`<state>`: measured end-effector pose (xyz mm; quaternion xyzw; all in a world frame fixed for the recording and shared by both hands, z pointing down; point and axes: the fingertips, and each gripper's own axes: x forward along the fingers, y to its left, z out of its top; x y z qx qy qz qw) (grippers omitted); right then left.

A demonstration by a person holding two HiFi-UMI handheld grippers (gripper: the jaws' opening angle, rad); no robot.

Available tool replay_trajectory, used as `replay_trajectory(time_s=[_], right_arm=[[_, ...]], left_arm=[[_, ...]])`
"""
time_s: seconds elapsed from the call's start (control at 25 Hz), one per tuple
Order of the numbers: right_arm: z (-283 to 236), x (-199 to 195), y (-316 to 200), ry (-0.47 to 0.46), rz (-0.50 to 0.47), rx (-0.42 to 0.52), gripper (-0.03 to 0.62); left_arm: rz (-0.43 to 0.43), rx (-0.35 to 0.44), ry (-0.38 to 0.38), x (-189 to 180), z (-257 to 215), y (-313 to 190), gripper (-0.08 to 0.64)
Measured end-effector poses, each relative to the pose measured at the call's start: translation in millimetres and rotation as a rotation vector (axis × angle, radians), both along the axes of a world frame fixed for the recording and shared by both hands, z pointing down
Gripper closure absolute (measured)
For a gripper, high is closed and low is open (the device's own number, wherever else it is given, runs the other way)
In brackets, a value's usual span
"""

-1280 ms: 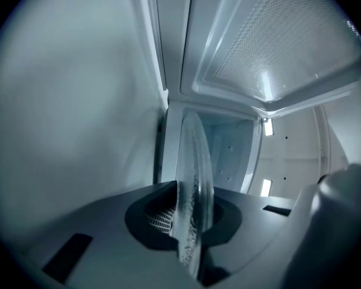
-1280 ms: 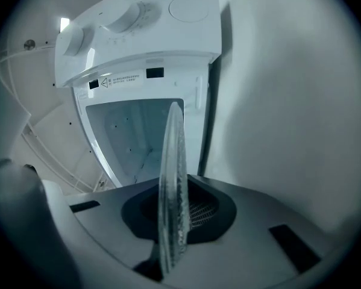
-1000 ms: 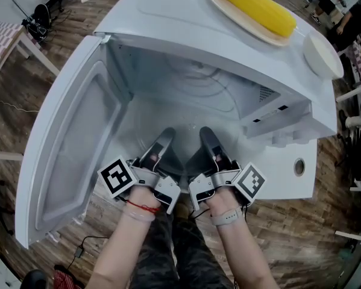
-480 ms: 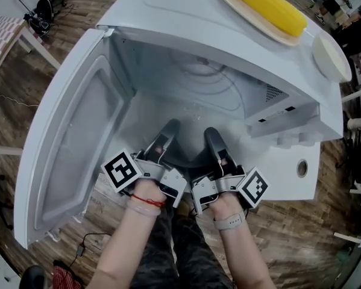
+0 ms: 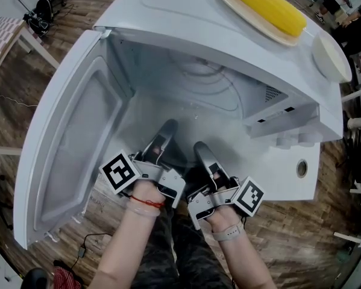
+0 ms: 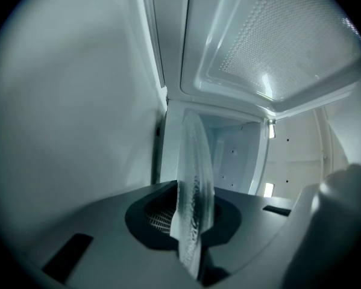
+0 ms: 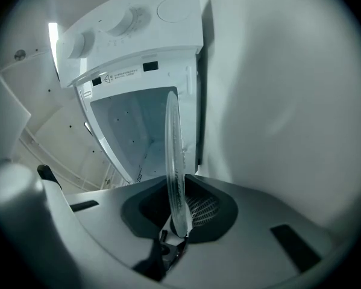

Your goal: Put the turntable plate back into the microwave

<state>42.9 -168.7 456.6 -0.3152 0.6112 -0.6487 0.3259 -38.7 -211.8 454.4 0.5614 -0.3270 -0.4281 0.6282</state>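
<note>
the left gripper [image 5: 162, 138] and the right gripper [image 5: 204, 156], side by side, each have their jaws clamped on the near rim of the clear glass plate [image 6: 194, 179], holding it in the mouth of the white microwave [image 5: 186, 35], whose door [image 5: 72, 143] stands wide open at the left.

Shows the turntable plate [image 6: 192, 191] only edge-on in both gripper views; hard to trace from the head view. Crops the corn [image 5: 264, 6] at the top edge.

The right tool [image 5: 200, 150] has swung (slightly) leftward, nearer the left tool [image 5: 167, 128].
</note>
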Motion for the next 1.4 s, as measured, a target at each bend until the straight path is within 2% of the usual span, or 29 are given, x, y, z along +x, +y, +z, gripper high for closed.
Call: replay_trajectory(time_s=[0.36,0.84,1.4], right_arm=[[-0.2,-2.5,0.8,-0.003,-0.004,0.0,0.538],[-4.0,-2.1,-11.9,0.029,0.009,0.056,0.552],[-1.9,3.0,-18.4,0.011,0.057,0.071,0.552]], left_arm=[[-0.014,0.014,-0.01,-3.1,-2.9,-4.5,0.529],[-0.016,0.018,-0.027,-4.0,-5.0,-18.1,0.529],[0.03,0.061,-0.063,2.7,-9.2,-27.1,0.529]])
